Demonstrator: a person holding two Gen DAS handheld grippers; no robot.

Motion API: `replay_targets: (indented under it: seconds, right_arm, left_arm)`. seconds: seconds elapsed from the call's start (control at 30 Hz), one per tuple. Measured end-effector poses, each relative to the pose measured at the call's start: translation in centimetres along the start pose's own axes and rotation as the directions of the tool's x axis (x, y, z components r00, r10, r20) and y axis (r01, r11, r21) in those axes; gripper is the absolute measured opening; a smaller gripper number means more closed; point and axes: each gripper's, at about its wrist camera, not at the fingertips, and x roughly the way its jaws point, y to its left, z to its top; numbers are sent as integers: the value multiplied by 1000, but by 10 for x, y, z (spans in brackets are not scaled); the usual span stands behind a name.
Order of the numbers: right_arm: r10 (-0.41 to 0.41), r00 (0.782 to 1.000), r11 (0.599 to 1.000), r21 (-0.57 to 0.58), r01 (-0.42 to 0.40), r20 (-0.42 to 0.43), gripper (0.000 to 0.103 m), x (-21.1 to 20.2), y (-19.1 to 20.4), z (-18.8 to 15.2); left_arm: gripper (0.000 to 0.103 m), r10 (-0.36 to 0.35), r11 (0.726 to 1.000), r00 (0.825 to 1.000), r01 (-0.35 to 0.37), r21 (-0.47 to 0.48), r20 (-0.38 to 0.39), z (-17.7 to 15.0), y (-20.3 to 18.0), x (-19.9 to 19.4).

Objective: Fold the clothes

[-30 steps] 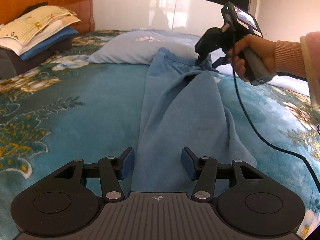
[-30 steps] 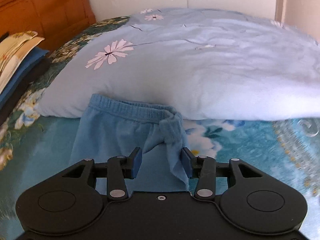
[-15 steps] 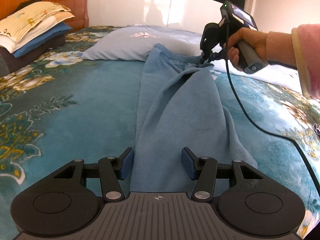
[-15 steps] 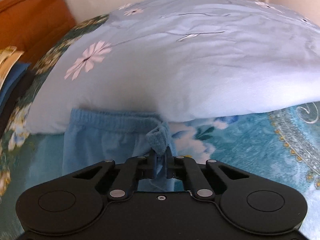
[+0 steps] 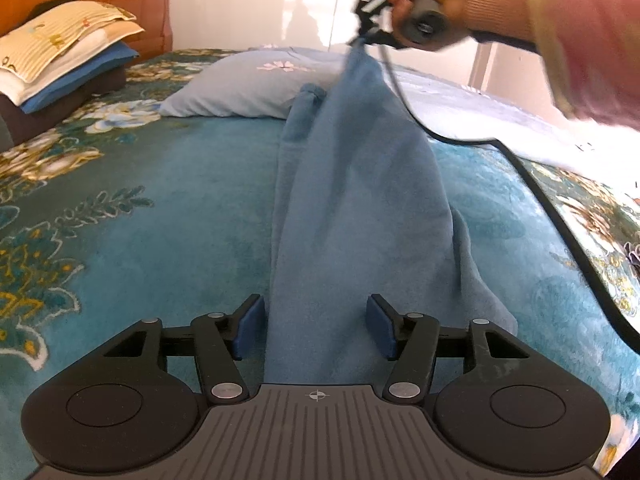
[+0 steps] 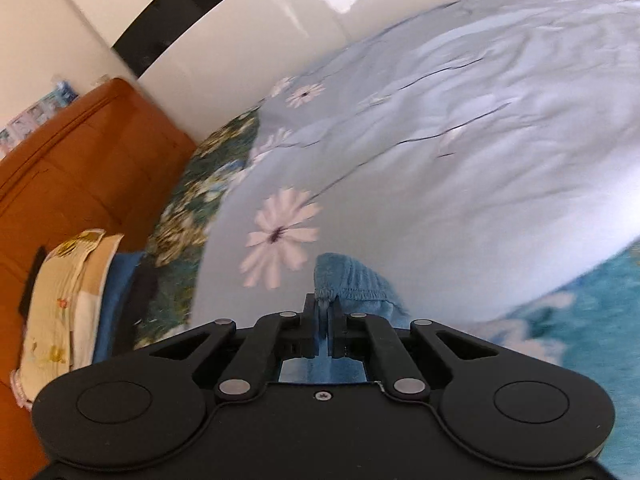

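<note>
Light blue trousers (image 5: pixel 352 208) stretch lengthwise over the teal floral bedspread (image 5: pixel 160 200). In the left wrist view my left gripper (image 5: pixel 316 326) stands open, its blue pads either side of the leg end of the cloth. The right gripper (image 5: pixel 370 38), held by a hand in a pink sleeve, has the waistband corner raised above the bed. In the right wrist view my right gripper (image 6: pixel 325 312) is shut on the elastic waistband (image 6: pixel 352 280), which bunches just past the fingertips.
A pale blue flowered pillow (image 5: pixel 248 84) and quilt (image 6: pixel 460 160) lie at the head of the bed. Folded bedding (image 5: pixel 64 60) is stacked at the left by the orange headboard (image 6: pixel 80 184). A black cable (image 5: pixel 540 184) trails across the bedspread on the right.
The right gripper closed on the waistband corner, then lifted it up off the bed and tilted. The left gripper stayed open over the leg end.
</note>
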Motion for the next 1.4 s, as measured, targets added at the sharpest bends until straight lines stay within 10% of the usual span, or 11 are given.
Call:
replay_targets:
  seconds: [0.4, 0.5, 0.63, 0.9, 1.1, 1.4]
  right_arm:
    - [-90, 975, 972, -233, 41, -204, 7, 87, 38, -46]
    - [-67, 971, 975, -220, 15, -231, 22, 82, 35, -45]
    - [30, 970, 968, -236, -88, -241, 46, 48, 39, -36]
    - [73, 996, 882, -463, -92, -58, 53, -91, 17, -56]
    - [-43, 999, 831, -555, 32, -5, 52, -151, -49, -126]
    - [-62, 992, 820, -573, -12, -111, 38, -158, -86, -206]
  left_arm:
    - [61, -7, 999, 1000, 7, 37, -8, 1, -2, 7]
    - [62, -7, 999, 1000, 7, 34, -6, 1, -2, 7]
    - [62, -8, 1000, 1000, 8, 24, -6, 1, -1, 7]
    - [62, 15, 999, 1000, -15, -29, 16, 4, 5, -7]
    - [62, 46, 998, 997, -44, -38, 58, 7, -4, -23]
    - [56, 100, 995, 990, -98, -23, 103, 2, -31, -39]
